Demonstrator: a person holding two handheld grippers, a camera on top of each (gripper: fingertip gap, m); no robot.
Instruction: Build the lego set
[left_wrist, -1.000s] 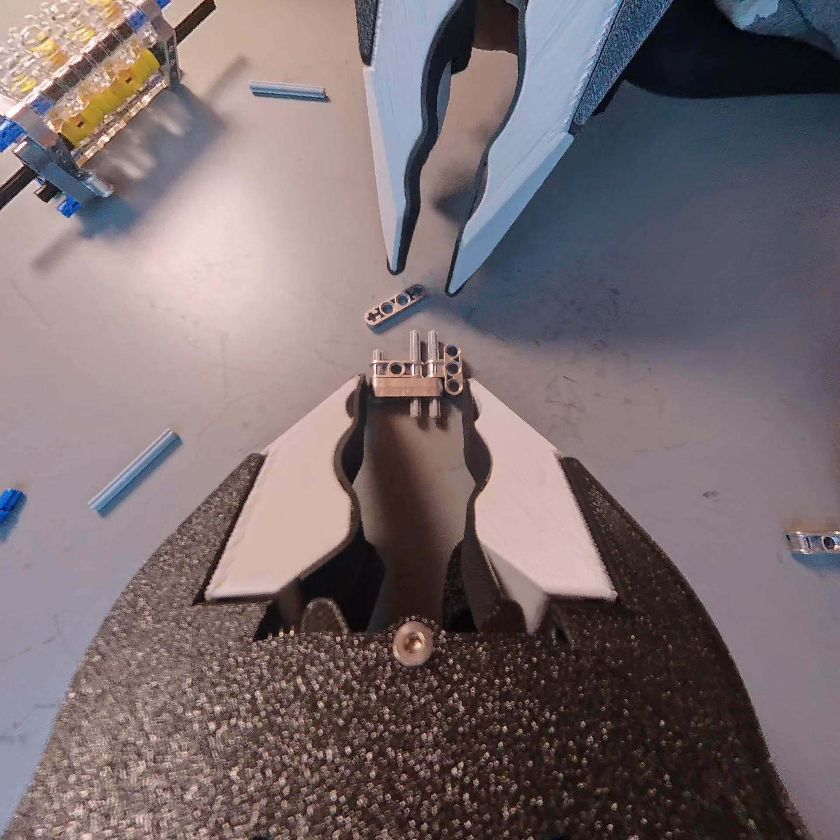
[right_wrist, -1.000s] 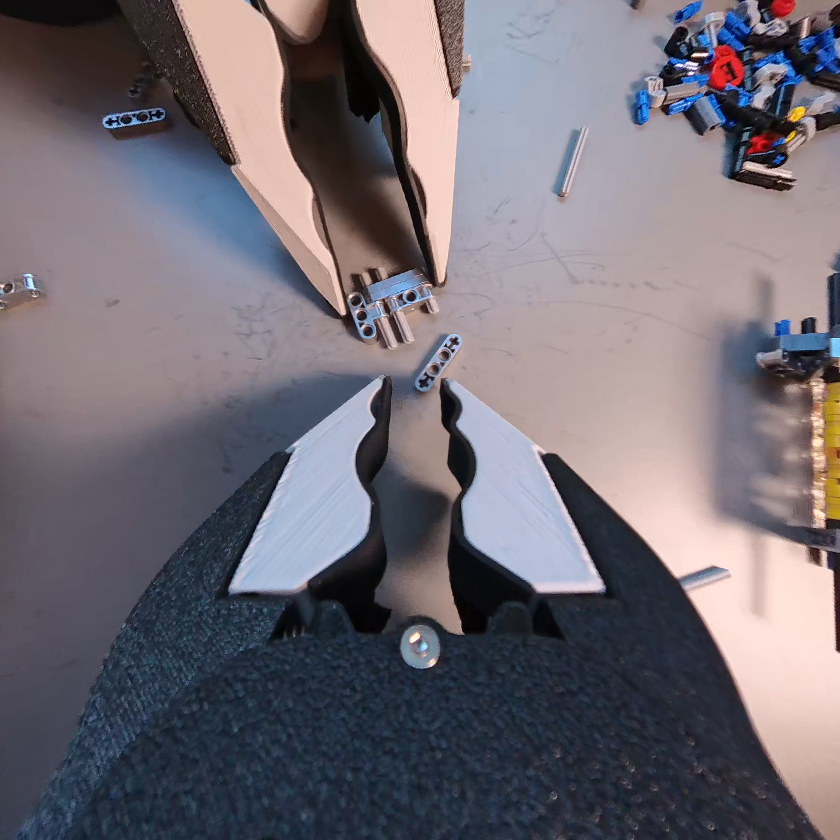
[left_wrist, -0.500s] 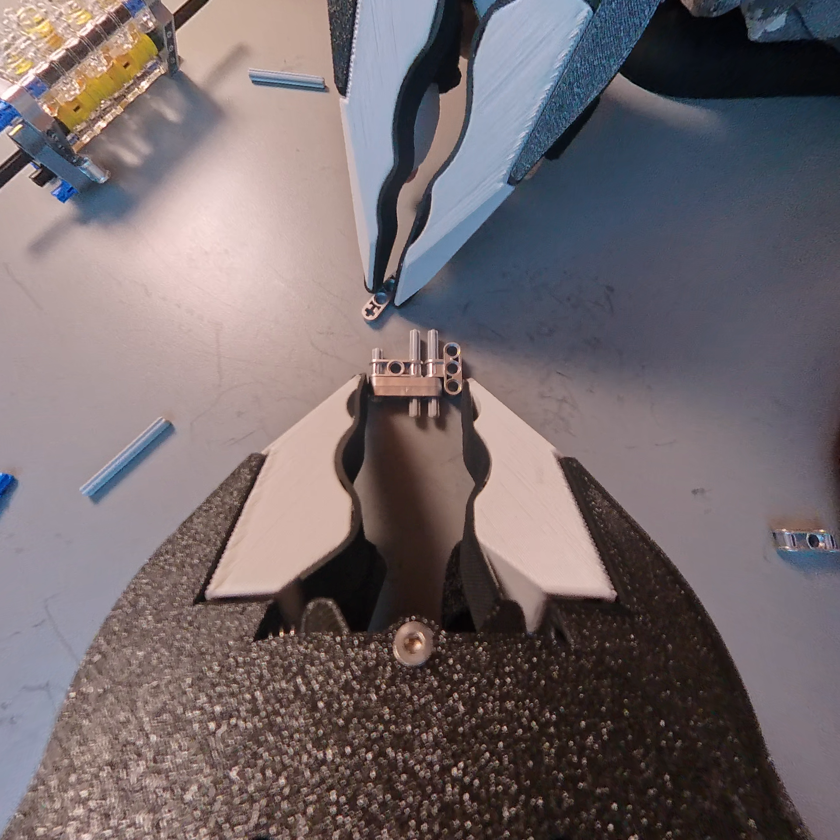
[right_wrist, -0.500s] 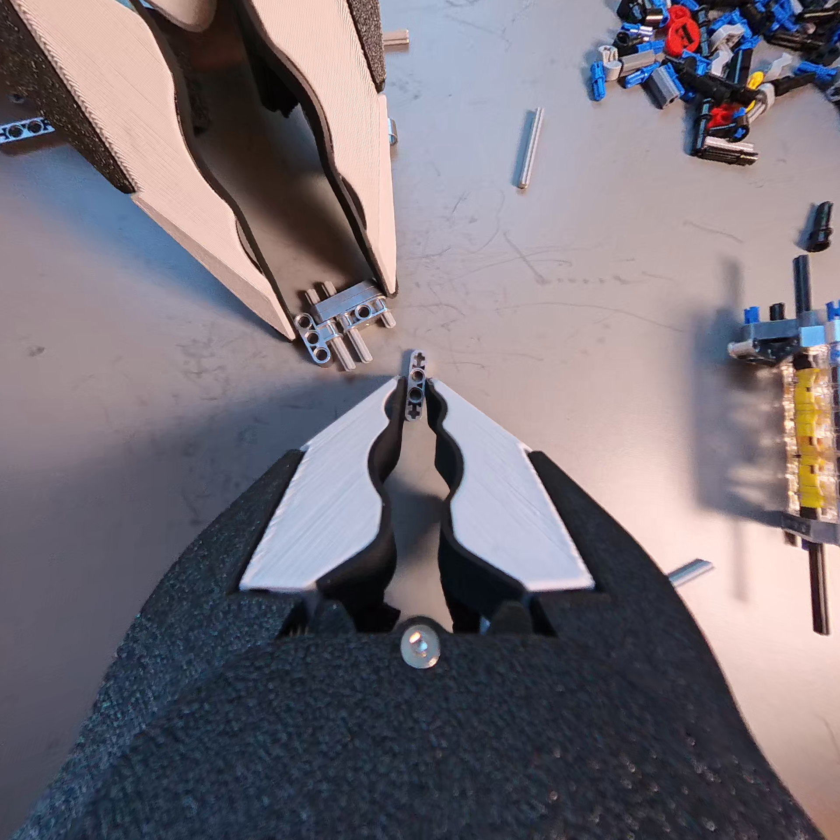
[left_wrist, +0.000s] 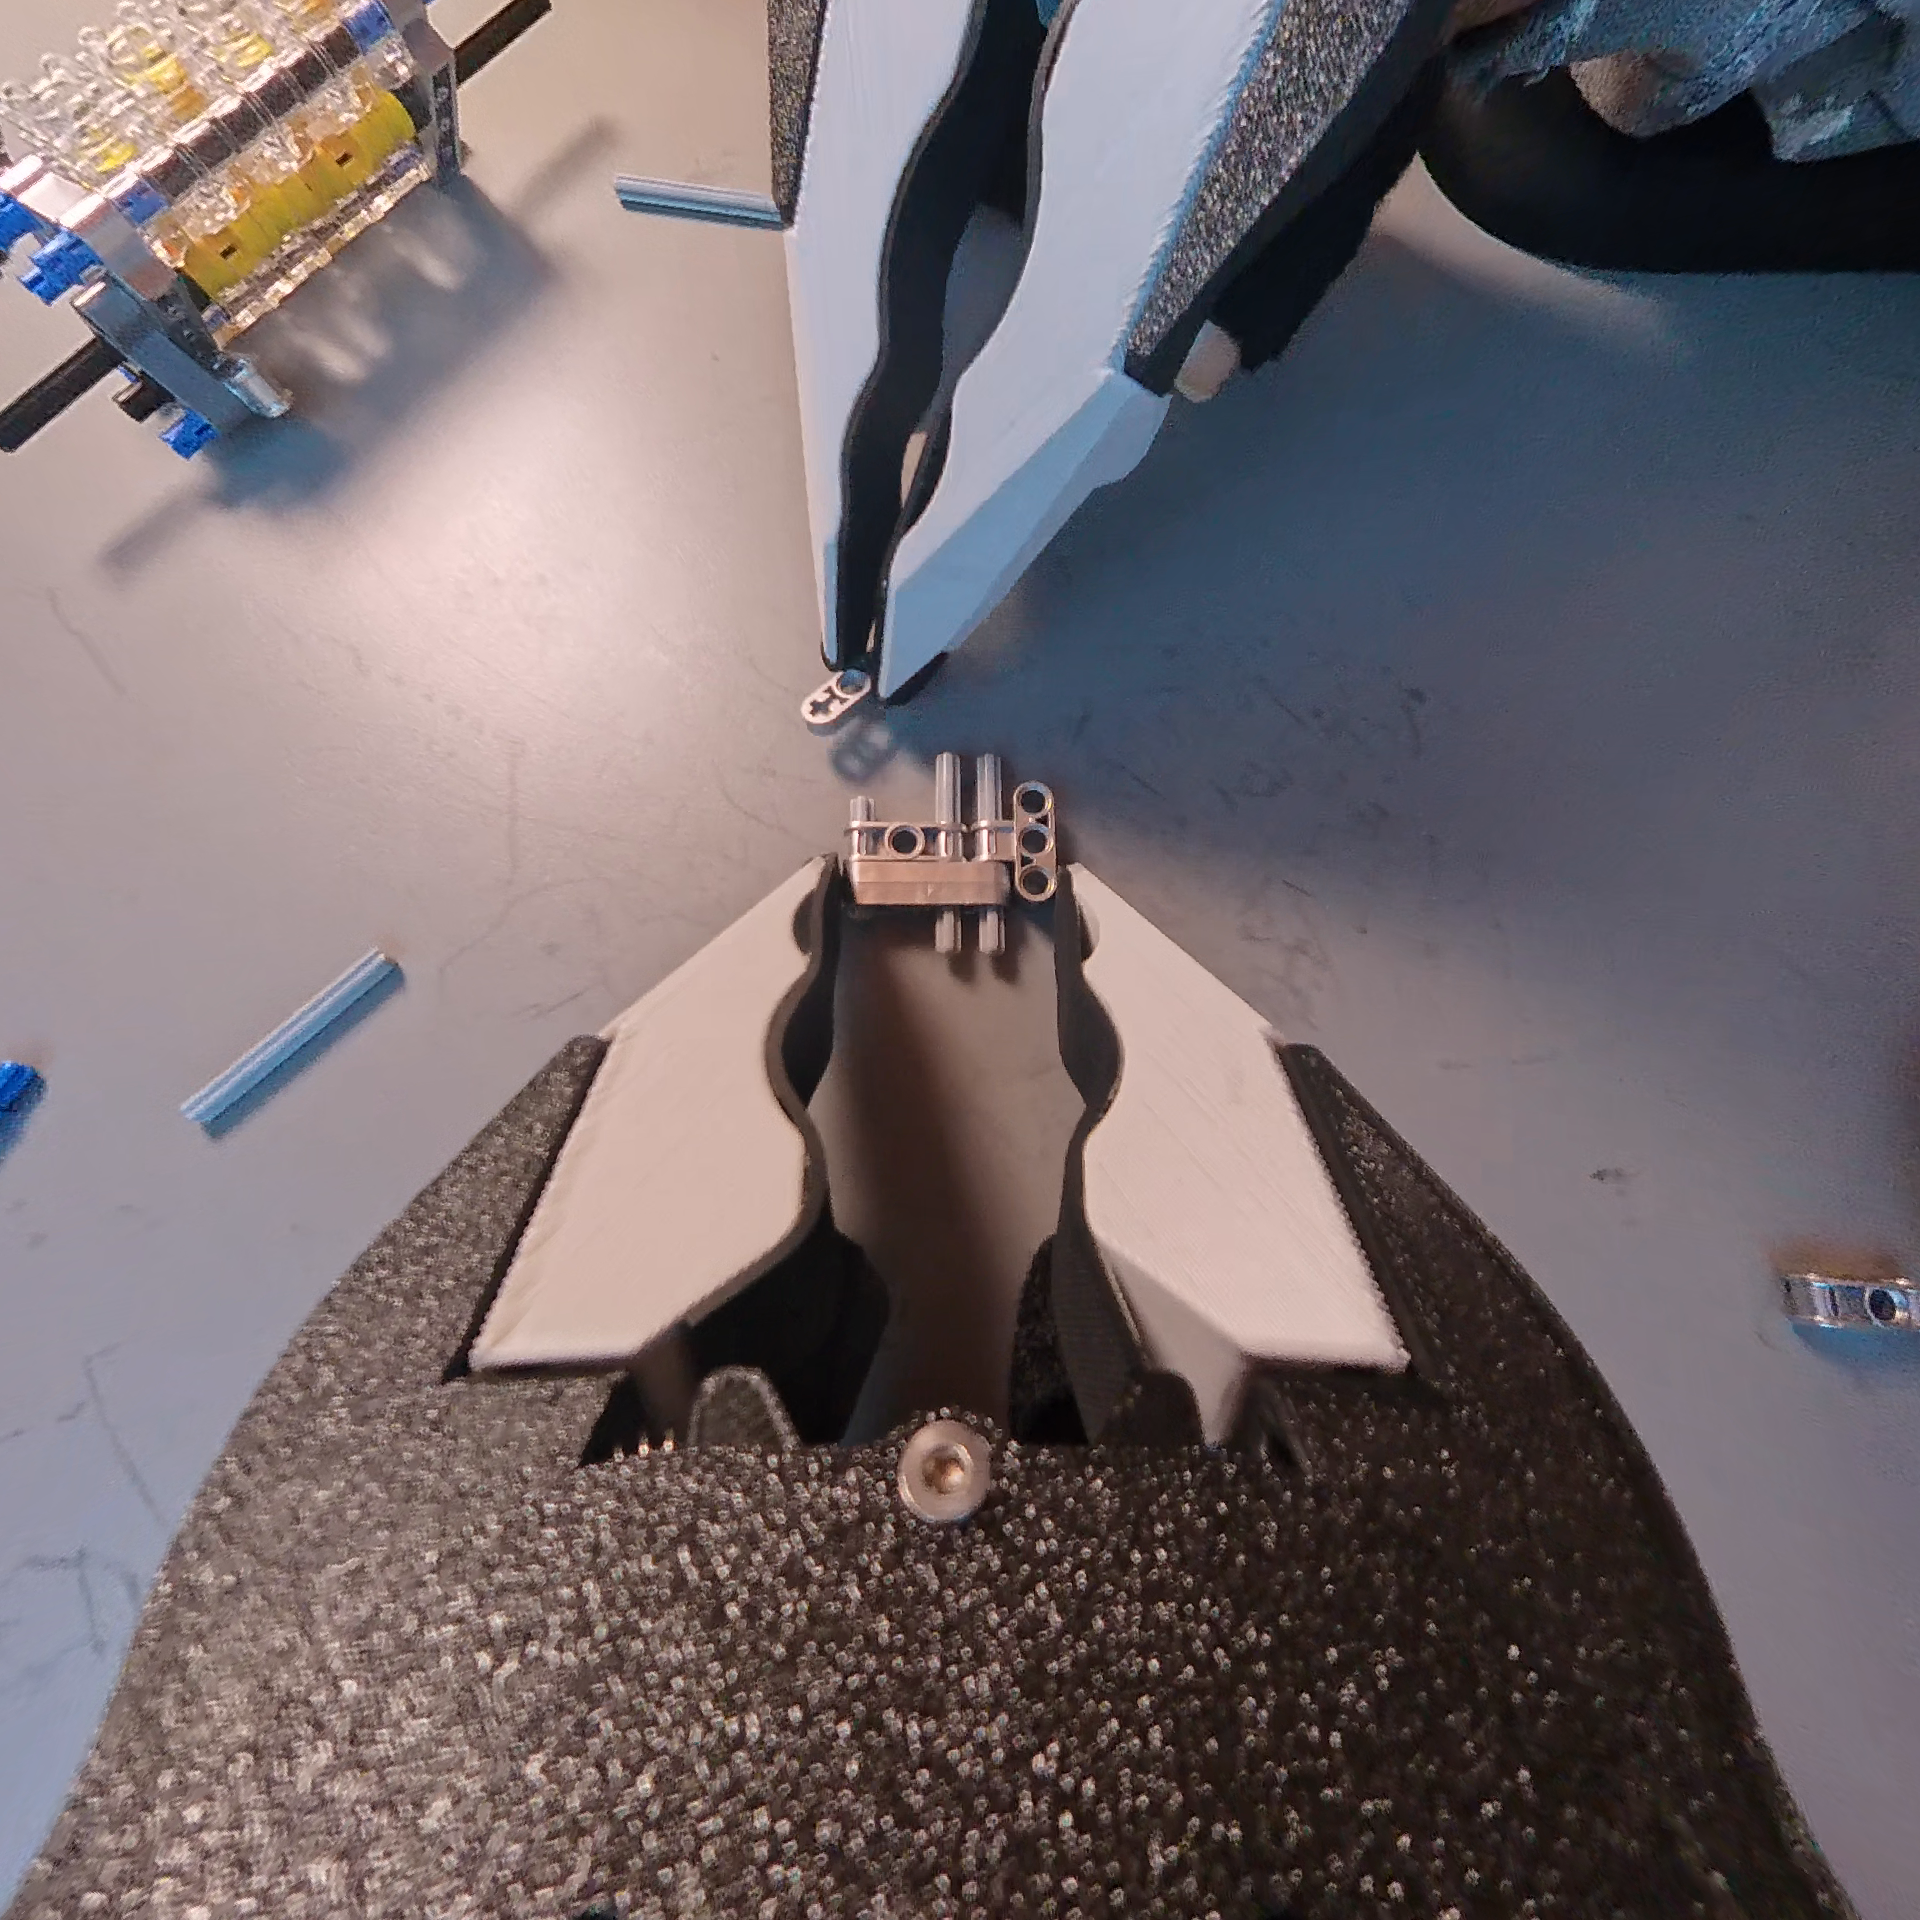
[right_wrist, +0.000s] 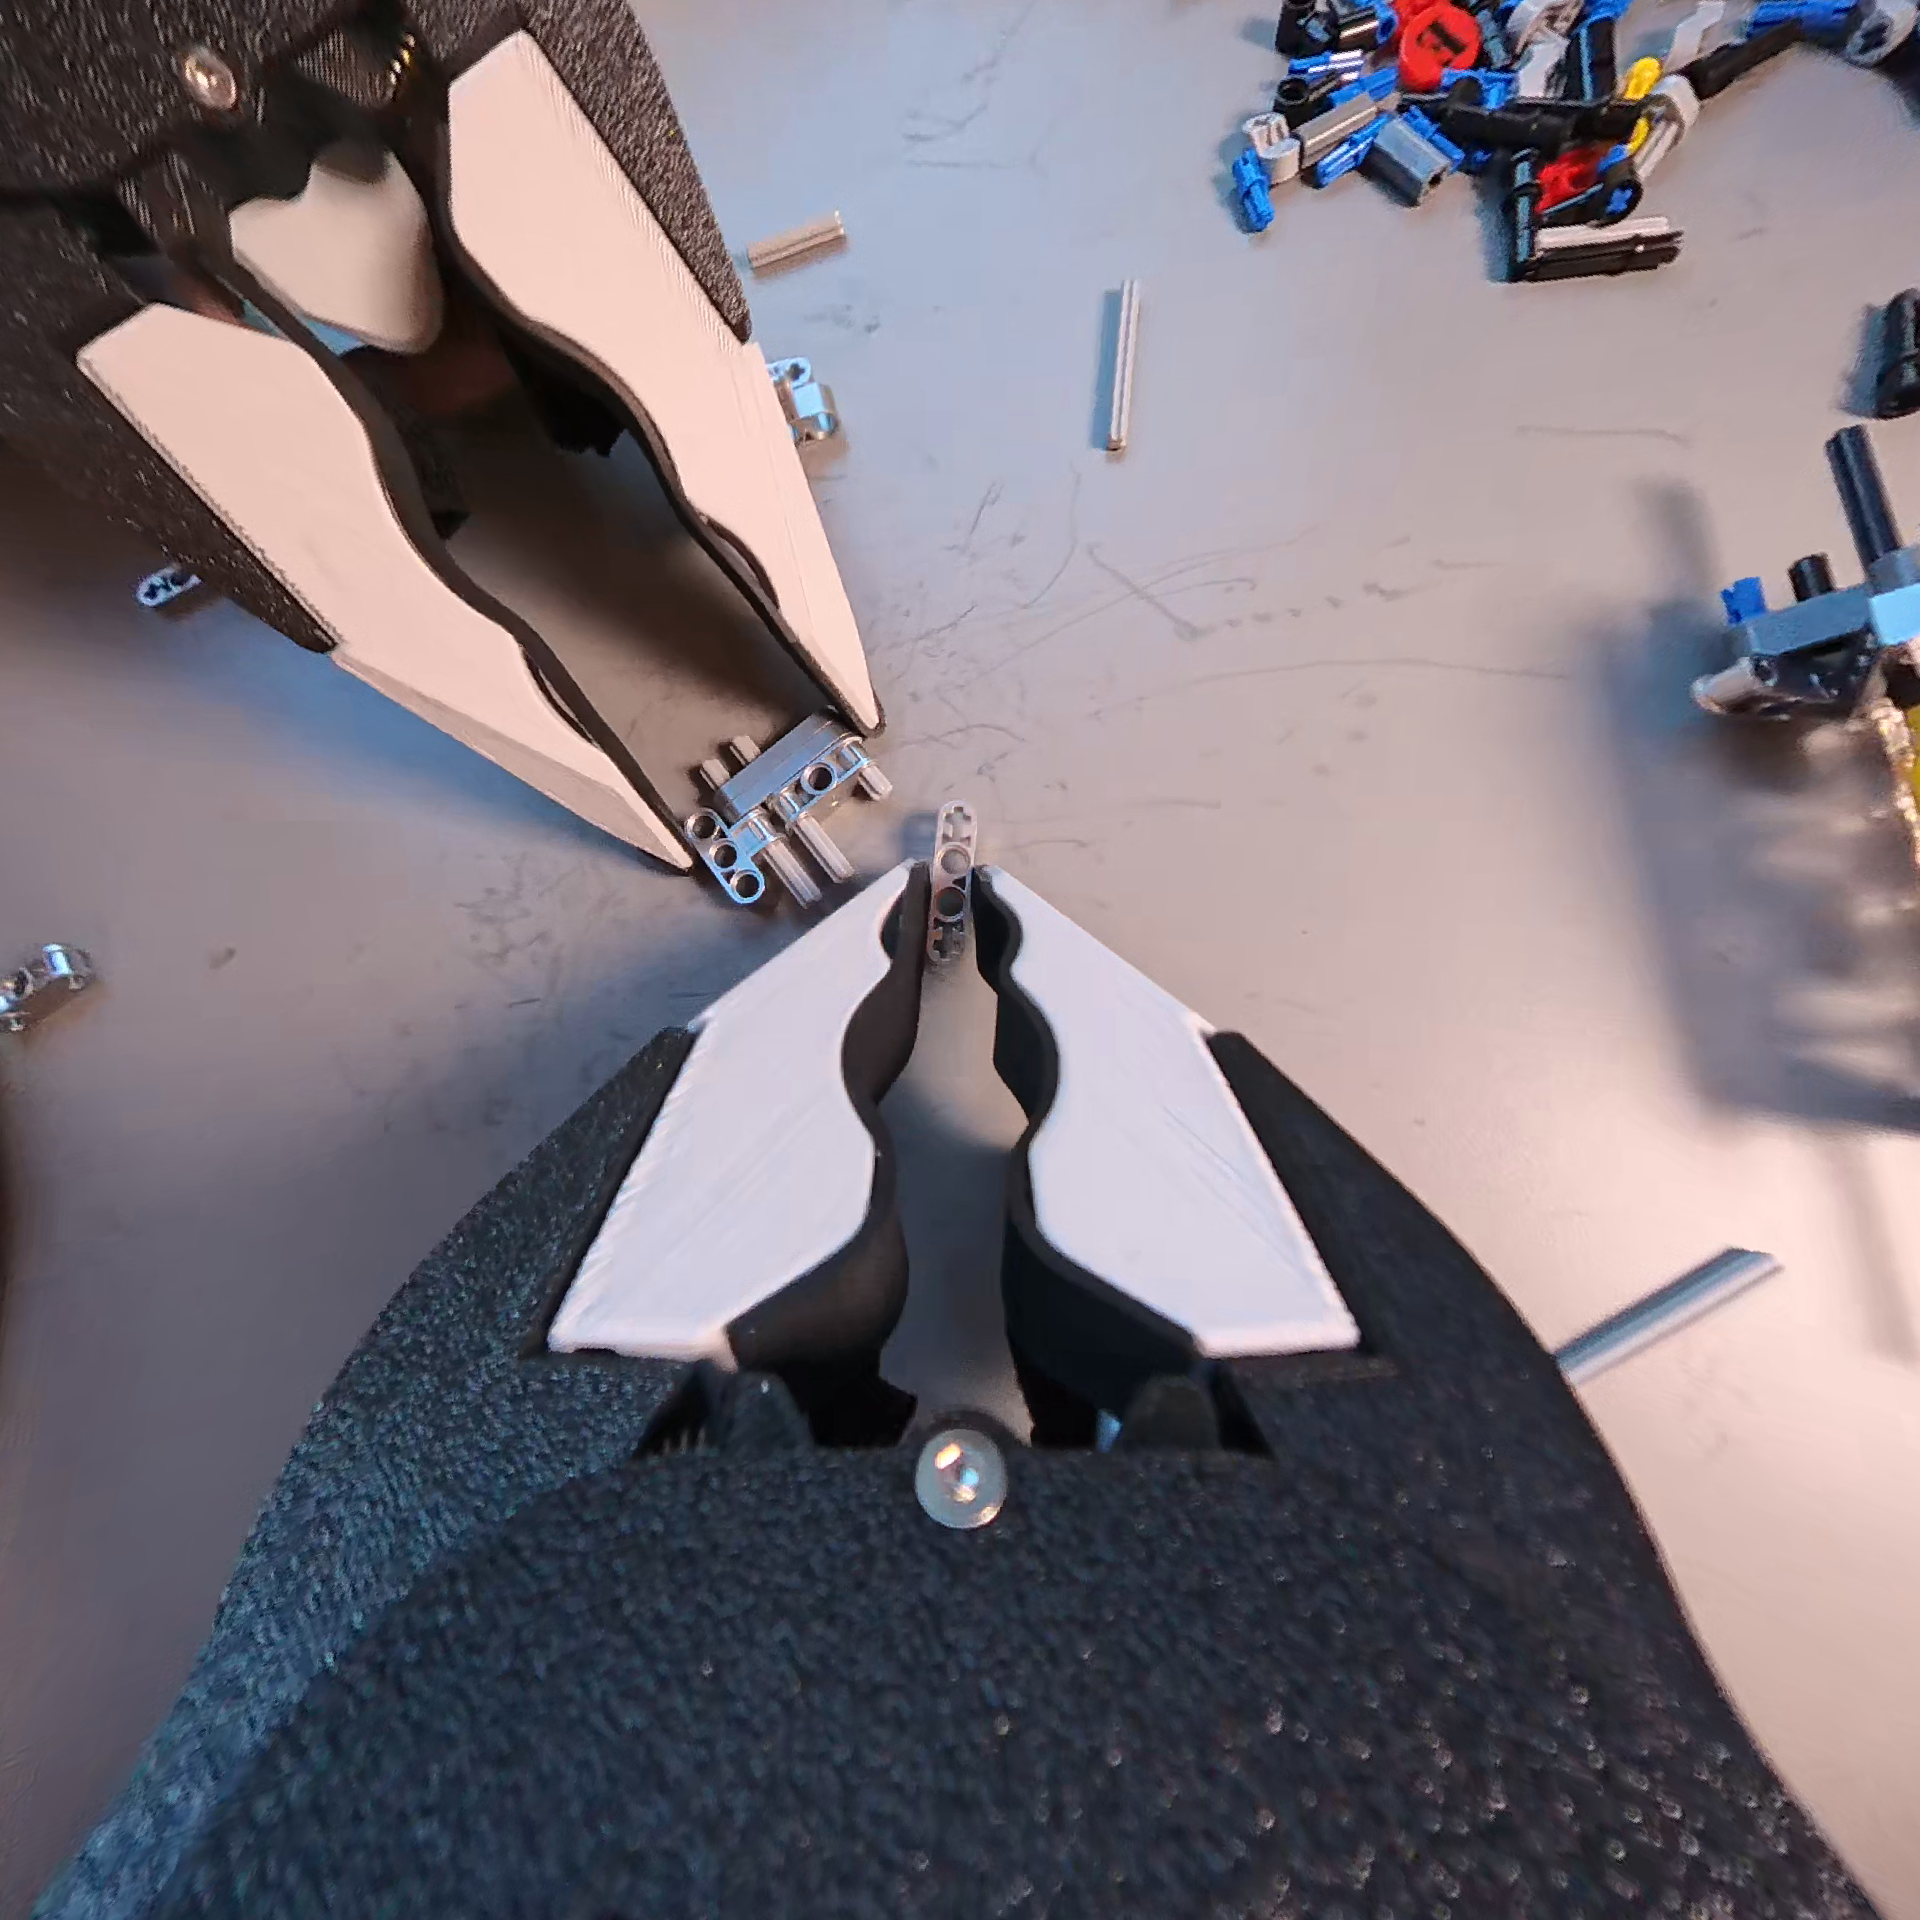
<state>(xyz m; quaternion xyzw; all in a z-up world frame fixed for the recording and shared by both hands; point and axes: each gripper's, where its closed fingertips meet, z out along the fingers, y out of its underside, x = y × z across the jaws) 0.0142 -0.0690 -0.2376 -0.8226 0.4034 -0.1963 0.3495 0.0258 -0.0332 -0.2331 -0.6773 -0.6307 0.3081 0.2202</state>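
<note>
Left tool (left_wrist: 951, 883) clamped on grey beam-and-pin assembly (left_wrist: 951, 847), right tool (right_wrist: 948, 878) on thin grey link (right_wrist: 951, 883); no legible writing.

On the grey worktop (right_wrist: 1351, 831) we note a heap of blue, red and black building parts (right_wrist: 1507, 135) far right in the right wrist view, a loose grey axle (right_wrist: 1122, 364) nearer in, a yellow-and-clear built frame (left_wrist: 239, 208) far left in the left wrist view, a pale rod (left_wrist: 291, 1039) nearer in, a small grey connector (left_wrist: 1849, 1299) at that view's right.

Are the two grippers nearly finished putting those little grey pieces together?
Not yet. The left gripper grips a small grey assembly with two axles. The right gripper has the thin grey beam pinched and lifted off the table. The beam sits close to the assembly, unjoined. Loose parts lie in a pile.
</note>
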